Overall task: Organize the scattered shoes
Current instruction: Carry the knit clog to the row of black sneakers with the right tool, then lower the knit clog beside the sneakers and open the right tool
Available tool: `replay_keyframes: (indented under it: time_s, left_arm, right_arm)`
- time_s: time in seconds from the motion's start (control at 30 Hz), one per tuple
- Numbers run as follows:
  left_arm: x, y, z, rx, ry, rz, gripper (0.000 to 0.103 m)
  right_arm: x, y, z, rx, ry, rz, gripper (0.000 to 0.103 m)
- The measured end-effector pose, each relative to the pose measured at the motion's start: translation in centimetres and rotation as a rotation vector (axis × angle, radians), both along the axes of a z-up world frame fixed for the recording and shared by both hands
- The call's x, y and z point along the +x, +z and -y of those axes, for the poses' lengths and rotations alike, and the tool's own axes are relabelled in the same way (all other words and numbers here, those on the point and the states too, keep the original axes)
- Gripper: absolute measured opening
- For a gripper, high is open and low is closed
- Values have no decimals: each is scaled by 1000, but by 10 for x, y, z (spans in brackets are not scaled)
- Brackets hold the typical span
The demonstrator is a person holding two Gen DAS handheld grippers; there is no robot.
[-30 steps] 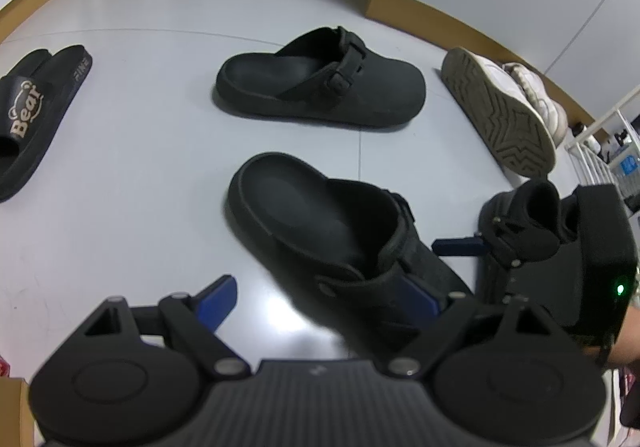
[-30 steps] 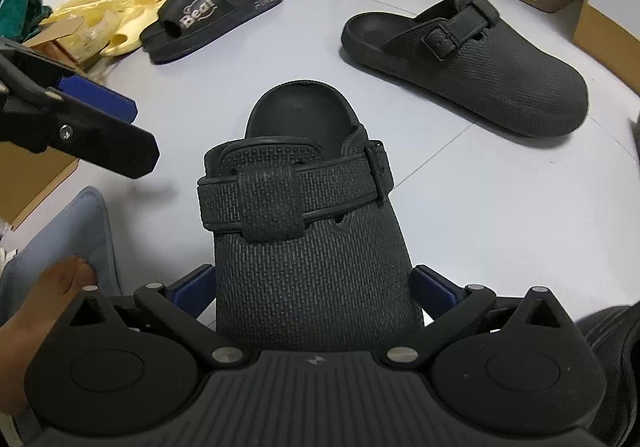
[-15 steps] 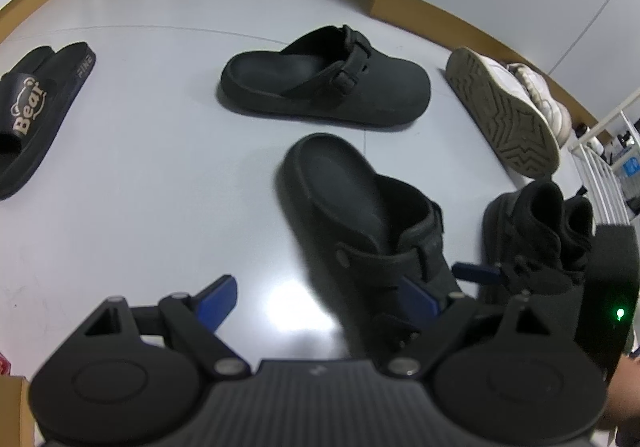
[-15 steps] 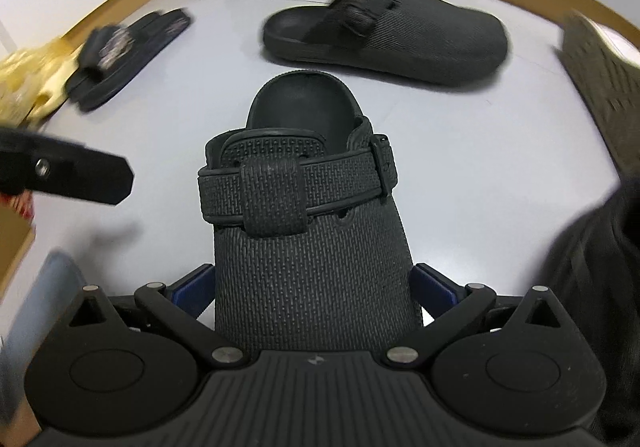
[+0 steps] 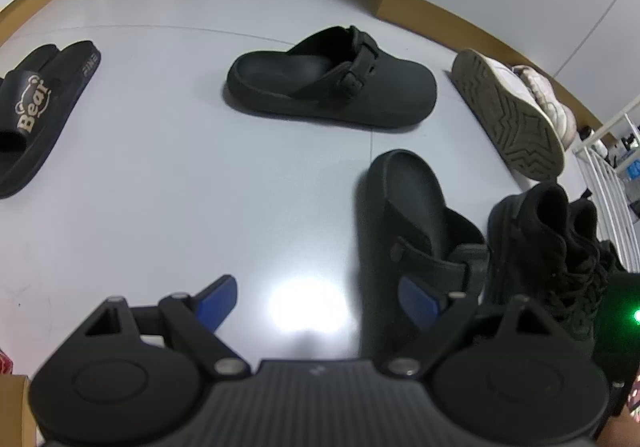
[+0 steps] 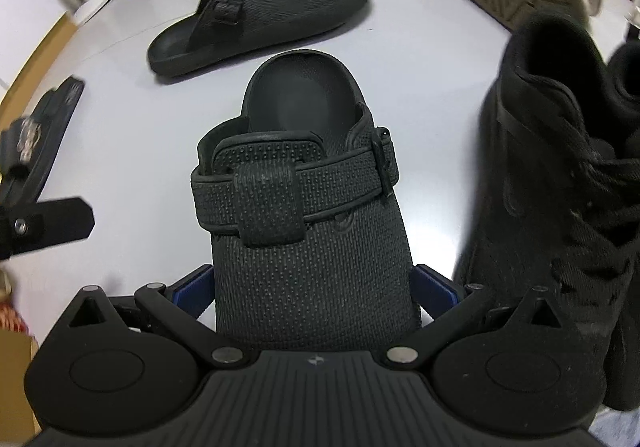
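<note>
Gripping textured rubber clog (image 6: 312, 247), right gripper (image 6: 314, 287), glossy floor (image 6: 132, 135)

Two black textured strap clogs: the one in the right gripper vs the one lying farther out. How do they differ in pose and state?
The gripped black clog sits between the right gripper fingers, toe toward the camera; the far black clog lies free on the floor, side-on. The gripped one is beside the black lace-up sneaker; the far one lies apart. Both share the textured upper and buckled strap.

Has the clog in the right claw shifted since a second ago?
Yes. In the left wrist view the held clog has moved rightward across the floor, away from its mate and up beside the black sneaker.
</note>
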State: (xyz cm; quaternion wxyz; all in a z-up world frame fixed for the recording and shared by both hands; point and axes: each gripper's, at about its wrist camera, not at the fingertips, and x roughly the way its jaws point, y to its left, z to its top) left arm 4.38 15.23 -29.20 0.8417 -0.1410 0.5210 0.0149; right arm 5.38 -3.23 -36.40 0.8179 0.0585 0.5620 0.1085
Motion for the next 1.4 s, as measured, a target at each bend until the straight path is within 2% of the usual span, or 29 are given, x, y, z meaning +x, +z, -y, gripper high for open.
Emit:
replay_keyframes:
  time_s: [0.13, 0.33, 0.57, 0.7, 0.8, 0.97, 1.3, 1.4]
  left_arm:
    - [1, 3, -2, 2, 3, 11, 90]
    - [1, 3, -6, 5, 20, 12, 90]
    - [1, 2, -5, 2, 12, 7, 90]
    - [1, 3, -6, 2, 16, 10, 90]
    - [-1, 2, -6, 3, 16, 7, 90]
    - [0, 1, -6, -1, 16, 3, 90]
    - [0, 0, -3, 2, 9, 3, 90]
    - [0, 1, -3, -1, 5, 5, 90]
  right_arm:
    - [-6, -1, -5, -23, 14, 27, 103]
    - [-8, 1, -3, -62, 165, 84, 103]
    - [4, 18, -3, -32, 333, 206, 103]
    - [18, 17, -2, -34, 418, 213, 103]
    - [29, 15, 6, 11, 461, 179, 103]
    - [34, 6, 9, 60, 407, 143, 102]
    - [13, 4, 4, -1, 123, 159, 101]
    - [11, 3, 7, -13, 70, 162, 101]
